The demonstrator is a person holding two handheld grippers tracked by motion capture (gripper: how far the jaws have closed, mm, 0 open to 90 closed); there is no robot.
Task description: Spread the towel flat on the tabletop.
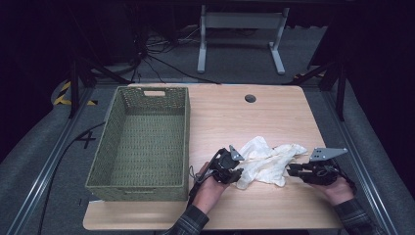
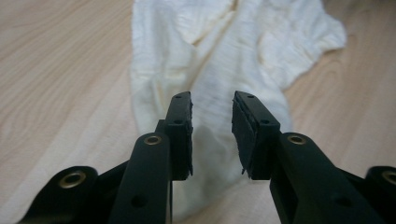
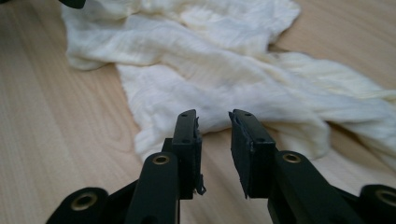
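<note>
The cream cloth (image 1: 266, 162) looks light, soft and limp, so it will likely sag and trail when lifted, and its ribbed weave should give the pads good purchase; the best holds seem to be a bunched fold or an outer edge at each end, 1 for each gripper, so it can be raised without dragging. It is a crumpled, pale cream fabric with fine ribbing, twisted into loose folds and spread unevenly. It lies on the wooden counter (image 1: 274, 117), right of the empty green woven basket (image 1: 181, 127), between the 2 hands. The left gripper (image 2: 212, 135) has its jaws apart just over the cloth's near end, nothing clamped. The right gripper (image 3: 214, 147) also stands parted, just short of the cloth's edge, holding nothing.
</note>
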